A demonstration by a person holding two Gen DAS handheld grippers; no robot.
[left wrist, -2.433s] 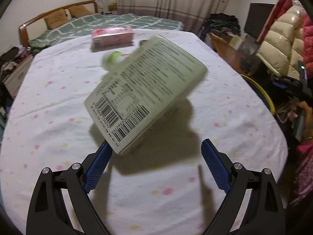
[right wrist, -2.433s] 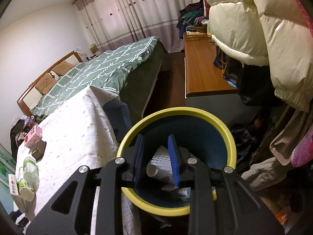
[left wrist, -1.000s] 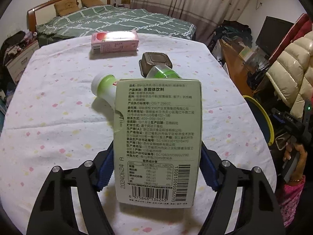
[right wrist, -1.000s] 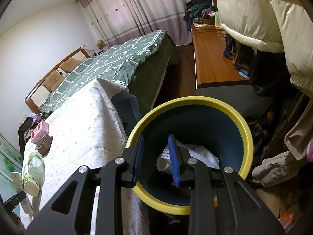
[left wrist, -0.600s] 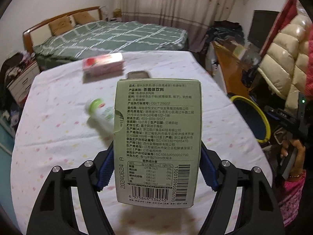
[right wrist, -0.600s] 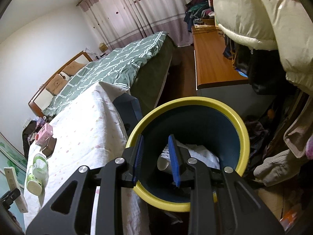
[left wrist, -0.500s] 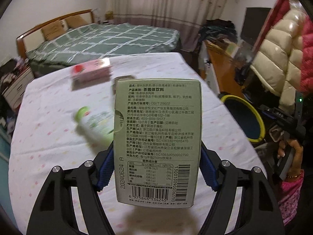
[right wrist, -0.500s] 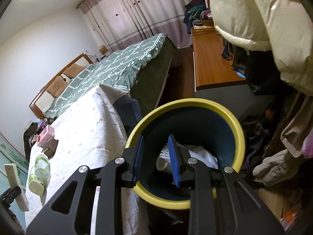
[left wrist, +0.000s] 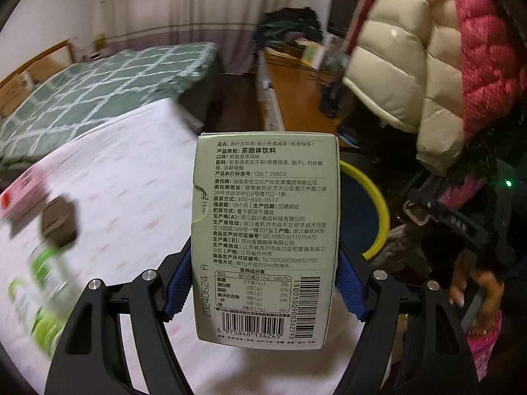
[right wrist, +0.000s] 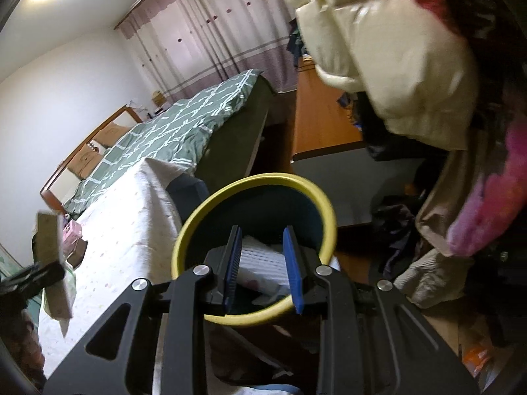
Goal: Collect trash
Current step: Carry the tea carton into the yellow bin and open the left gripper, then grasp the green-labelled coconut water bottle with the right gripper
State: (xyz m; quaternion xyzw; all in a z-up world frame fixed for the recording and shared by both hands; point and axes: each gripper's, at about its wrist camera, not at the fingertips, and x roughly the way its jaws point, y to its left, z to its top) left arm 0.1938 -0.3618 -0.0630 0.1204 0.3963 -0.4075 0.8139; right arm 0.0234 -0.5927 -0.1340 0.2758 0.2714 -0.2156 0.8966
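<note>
Left gripper (left wrist: 265, 288) still clamps pale green box (left wrist: 266, 240), upright between blue pads; since a second ago it has swung off table middle toward yellow-rimmed bin (left wrist: 378, 210), bin now just behind box's right edge. Bottle (left wrist: 46, 293), brown container (left wrist: 59, 222), pink carton (left wrist: 19, 194) slid to left edge, blurred.

Right gripper (right wrist: 262, 265) empty, jaws narrowly apart, over bin (right wrist: 253, 194); white trash inside.

Table (left wrist: 131, 177) under spotted white cloth; green bed (left wrist: 98, 85), curtains behind. Puffy jackets (left wrist: 411, 65) hang right, crowding the bin.

Home bedroom, made bed (right wrist: 171, 131), long curtains (right wrist: 210, 39), hanging coats (left wrist: 411, 65)
</note>
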